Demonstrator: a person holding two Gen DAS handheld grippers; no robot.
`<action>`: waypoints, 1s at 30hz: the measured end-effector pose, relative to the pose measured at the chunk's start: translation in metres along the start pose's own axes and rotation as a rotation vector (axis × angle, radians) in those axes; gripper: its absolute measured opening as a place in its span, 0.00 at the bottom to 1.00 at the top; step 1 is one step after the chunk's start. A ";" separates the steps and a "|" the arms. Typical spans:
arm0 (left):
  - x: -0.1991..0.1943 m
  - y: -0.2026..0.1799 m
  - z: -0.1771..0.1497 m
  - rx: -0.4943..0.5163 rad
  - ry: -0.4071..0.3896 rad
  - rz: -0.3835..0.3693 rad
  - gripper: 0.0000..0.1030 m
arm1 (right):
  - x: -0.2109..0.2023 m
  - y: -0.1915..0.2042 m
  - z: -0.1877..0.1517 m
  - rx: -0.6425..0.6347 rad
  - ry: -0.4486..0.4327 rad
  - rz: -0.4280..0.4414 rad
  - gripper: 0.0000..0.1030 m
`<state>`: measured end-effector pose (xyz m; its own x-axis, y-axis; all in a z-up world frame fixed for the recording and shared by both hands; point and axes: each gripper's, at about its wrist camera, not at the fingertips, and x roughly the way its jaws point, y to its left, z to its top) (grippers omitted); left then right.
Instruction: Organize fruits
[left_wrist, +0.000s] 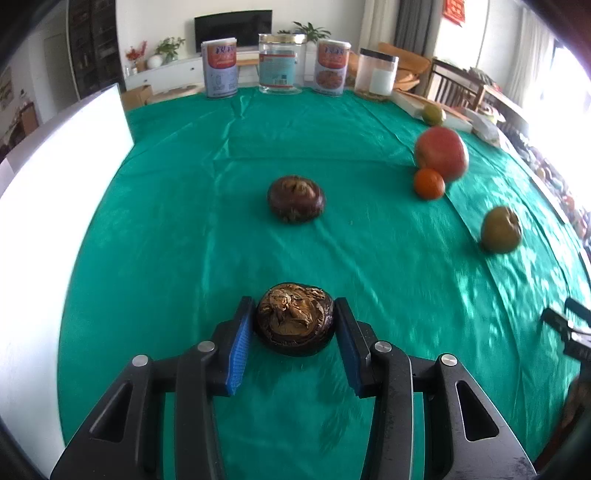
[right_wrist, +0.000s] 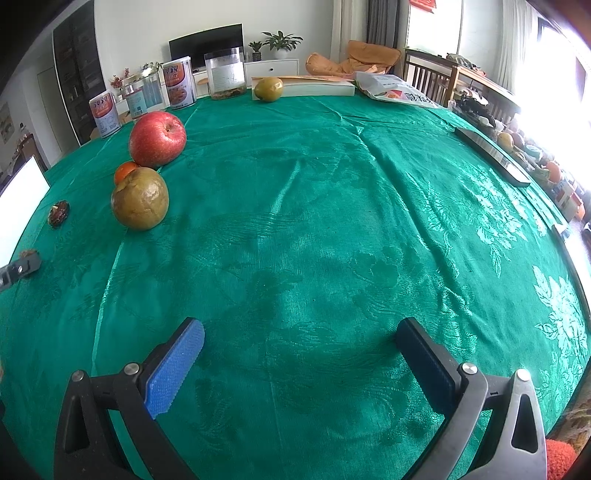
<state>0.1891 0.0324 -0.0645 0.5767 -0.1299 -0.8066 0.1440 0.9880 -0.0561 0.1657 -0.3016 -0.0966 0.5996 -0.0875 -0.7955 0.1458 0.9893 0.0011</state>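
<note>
- The left gripper (left_wrist: 294, 325) has its blue pads (left_wrist: 240, 354) pressed against the two sides of a dark brown, flattened round fruit (left_wrist: 294, 323) (its papery, wrinkled top faces up and toward the camera), so it is pinching that fruit.
- The held fruit sits low at the green tablecloth (left_wrist: 207, 240); whether it touches the cloth or is lifted just clear I cannot tell. Its flat disc lies roughly level, with its wide axis running across between the pads.
- Beyond it, near the middle of the cloth, lies a second dark brown fruit (left_wrist: 296, 199) of the same squat shape, also top-up and well apart from the held one.
- Off to the right stand a large red apple (left_wrist: 441, 153) with a small orange fruit (left_wrist: 428, 183) just beside it, and nearer the camera a greenish-brown round fruit (left_wrist: 500, 229).
- A greenish-yellow fruit (left_wrist: 433, 114) rests at the far edge against a flat white box (left_wrist: 428, 105).
- Two printed cans (left_wrist: 218, 68) and two clear jars (left_wrist: 277, 64) line the far end of the table.
- The right gripper (right_wrist: 301, 347) hangs with its fingers spread wide over bare cloth, nothing between them.
- In the right wrist view the apple's stem dimple points up and toward the camera.
</note>
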 end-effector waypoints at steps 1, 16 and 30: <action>-0.004 0.001 -0.007 0.015 0.000 0.002 0.44 | 0.000 0.000 0.000 0.000 0.000 0.000 1.00; 0.002 0.010 -0.017 -0.016 -0.003 0.080 1.00 | 0.001 0.002 0.001 -0.009 0.007 0.009 1.00; 0.002 0.009 -0.017 -0.016 -0.002 0.074 1.00 | 0.003 0.068 0.129 -0.177 0.084 0.321 0.98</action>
<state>0.1775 0.0430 -0.0769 0.5865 -0.0562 -0.8080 0.0880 0.9961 -0.0054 0.2794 -0.2497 -0.0205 0.5245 0.2335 -0.8188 -0.1824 0.9702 0.1598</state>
